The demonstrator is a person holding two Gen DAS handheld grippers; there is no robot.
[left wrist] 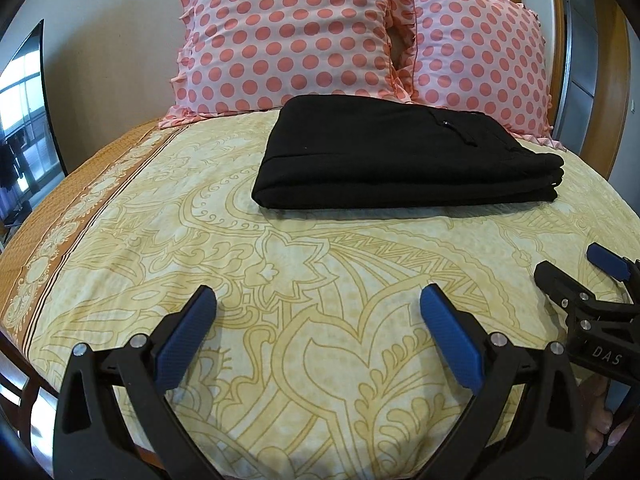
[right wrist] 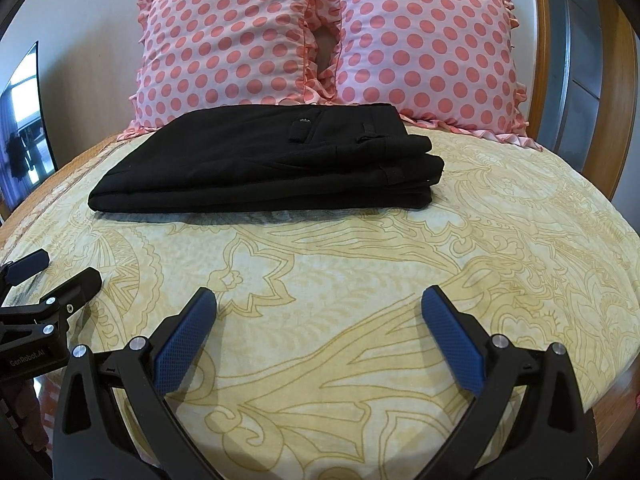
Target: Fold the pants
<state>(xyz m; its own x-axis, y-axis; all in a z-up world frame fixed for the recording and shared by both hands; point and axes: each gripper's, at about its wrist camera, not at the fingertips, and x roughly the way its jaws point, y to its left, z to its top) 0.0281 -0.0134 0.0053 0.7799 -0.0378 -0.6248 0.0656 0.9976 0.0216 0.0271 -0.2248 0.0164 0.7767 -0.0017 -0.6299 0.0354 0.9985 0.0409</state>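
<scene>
Pillows' (left wrist: 288,36) lower edges behind the pants (left wrist: 400,156); bed's (left wrist: 120,240) near corners out of frame.

Bright, even daylight, soft shadows, sharp focus, and strong fisheye bending with dark corners.

Bed cover (left wrist: 320,280): pale yellow, printed with ochre floral outlines, spread flat over the bed
Border strip (left wrist: 52,240): orange-brown band with cream motifs, seen running along the left edge of the cover
Pillows (left wrist: 288,36) (left wrist: 480,60): two, pink with coral polka dots and ruffled edges, propped upright side by side at the head, touching each other
Headboard (right wrist: 540,40): wooden, seen to the right behind the pillows
Wall (left wrist: 112,40): plain, light-coloured
Dark screen (left wrist: 24,112): mounted at far left, a window reflected in it
</scene>
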